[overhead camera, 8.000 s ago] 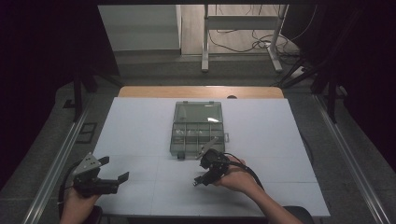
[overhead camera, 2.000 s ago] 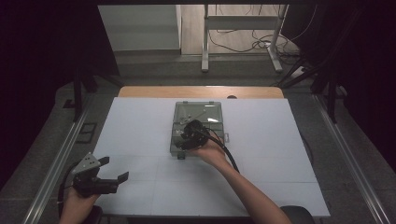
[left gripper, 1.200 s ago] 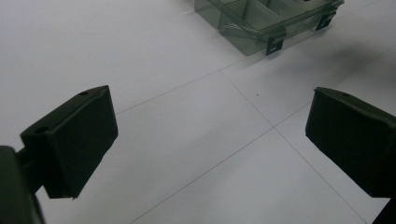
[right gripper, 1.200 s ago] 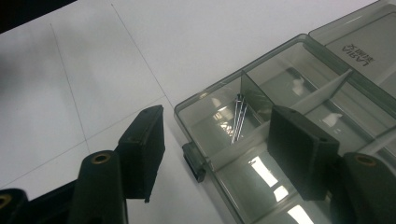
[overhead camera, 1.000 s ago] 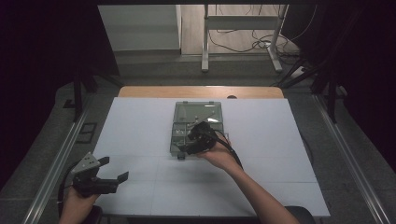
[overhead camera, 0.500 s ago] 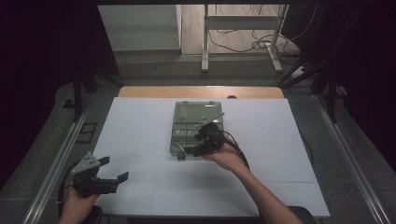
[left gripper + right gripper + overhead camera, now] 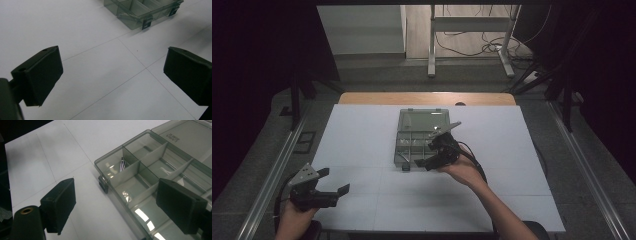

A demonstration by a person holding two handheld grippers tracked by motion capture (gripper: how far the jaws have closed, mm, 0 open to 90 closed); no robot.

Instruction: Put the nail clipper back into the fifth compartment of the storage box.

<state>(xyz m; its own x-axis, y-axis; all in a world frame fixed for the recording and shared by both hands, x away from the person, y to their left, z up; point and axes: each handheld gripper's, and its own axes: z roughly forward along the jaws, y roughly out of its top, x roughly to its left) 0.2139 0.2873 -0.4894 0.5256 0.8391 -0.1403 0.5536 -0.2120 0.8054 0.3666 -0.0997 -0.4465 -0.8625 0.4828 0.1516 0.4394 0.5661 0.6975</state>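
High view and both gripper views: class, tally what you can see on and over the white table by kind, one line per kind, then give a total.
Grippers: 2, the left gripper and the right gripper, both open
Clear compartment boxes: 1, the box, lid open
Small metal pins in the box: 1 bundle, the pins, count unclear
Total: 4

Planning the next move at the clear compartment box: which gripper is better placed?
Right. The right gripper hangs, jaws open, at the smoky transparent plastic compartment box; the left gripper sits far off at the near table edge.
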